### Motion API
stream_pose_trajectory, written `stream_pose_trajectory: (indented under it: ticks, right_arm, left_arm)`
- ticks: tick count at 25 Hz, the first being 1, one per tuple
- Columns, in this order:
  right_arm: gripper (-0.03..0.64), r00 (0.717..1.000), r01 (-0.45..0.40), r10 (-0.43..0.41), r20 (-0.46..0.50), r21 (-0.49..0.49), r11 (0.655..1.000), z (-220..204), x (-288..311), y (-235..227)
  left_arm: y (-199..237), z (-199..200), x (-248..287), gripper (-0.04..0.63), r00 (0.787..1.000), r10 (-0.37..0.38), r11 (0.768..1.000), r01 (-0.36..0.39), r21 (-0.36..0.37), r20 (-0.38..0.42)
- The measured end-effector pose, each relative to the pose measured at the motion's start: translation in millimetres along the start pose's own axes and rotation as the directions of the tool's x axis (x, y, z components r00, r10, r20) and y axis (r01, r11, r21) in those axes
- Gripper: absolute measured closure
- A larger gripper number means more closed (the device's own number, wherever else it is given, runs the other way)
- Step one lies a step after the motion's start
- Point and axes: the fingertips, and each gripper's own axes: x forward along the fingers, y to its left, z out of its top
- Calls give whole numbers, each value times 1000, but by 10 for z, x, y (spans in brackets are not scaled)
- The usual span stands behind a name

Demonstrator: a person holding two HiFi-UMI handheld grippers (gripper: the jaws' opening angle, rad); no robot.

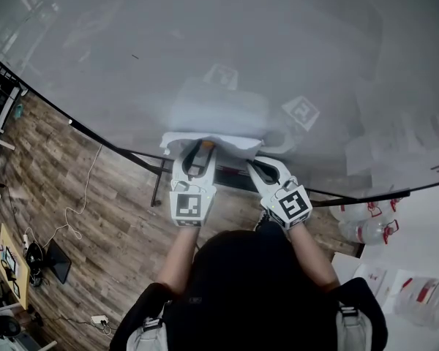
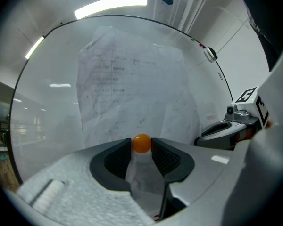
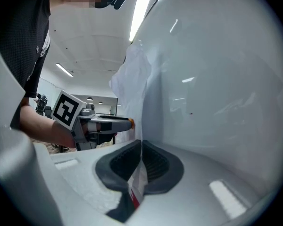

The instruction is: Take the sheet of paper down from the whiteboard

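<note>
- Left gripper view: the sheet of paper (image 2: pixel 132 88) lies on the whiteboard (image 2: pixel 47 102), creased, w/ faint print. Low on it sits a small orange magnet (image 2: pixel 141 143), prob. what pins it there.
- Left gripper (image 1: pixel 197 151): jaws apart, magnet right betw. the tips, flanked on both sides. I judge there's no squeeze on it, so it's not held.
- Right gripper (image 3: pixel 141 146): jaws nearly together, pinching the sheet's lower edge. That edge stands off the board; the rest hangs along it.
- Handling (judgement): v. light, thin, limp, so it will flop & fold once free. It would tear easily if tugged w/ the magnet on. The board is glossy, so the paper would slide w/o resistance and drop if the pinch slips.
- Where to grip: an edge or corner, pads flat on both faces, as the right one has it.
- Magnet (judgement): small, round, smooth. Take it across the middle and pull straight off the board; it may squirt out of the tips.
- Around, head view: both grippers sit close side by side at the board's lower rim. Wood floor (image 1: pixel 110 218) lies below, w/ cables (image 1: pixel 77 210) at left and clear bottles (image 1: pixel 366 229) w/ red caps at right.
- In the way: mainly the magnet. The grippers are near each other & could bump. I see nothing else on the board near the sheet.
</note>
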Motion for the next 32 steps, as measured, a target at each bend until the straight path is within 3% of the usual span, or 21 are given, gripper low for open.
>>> stream_pose_trajectory:
  ticks: [8, 14, 21, 32]
  right_arm:
    - [609, 999, -37, 37, 1, 74, 997, -33, 12, -5]
    - [612, 999, -46, 46, -4, 60, 997, -43, 15, -1]
    - [612, 998, -67, 68, -13, 50, 997, -43, 15, 22]
    - [614, 996, -83, 84, -19, 54, 995, -48, 17, 10]
  left_arm:
    - [-14, -4, 8, 461, 999, 46, 999, -46, 2, 2]
    - [-26, 39, 14, 462, 998, 56, 998, -56, -25, 2]
    - [17, -11, 19, 460, 992, 123, 992, -123, -42, -8]
    - [10, -28, 25, 462, 993, 119, 992, -120, -33, -18]
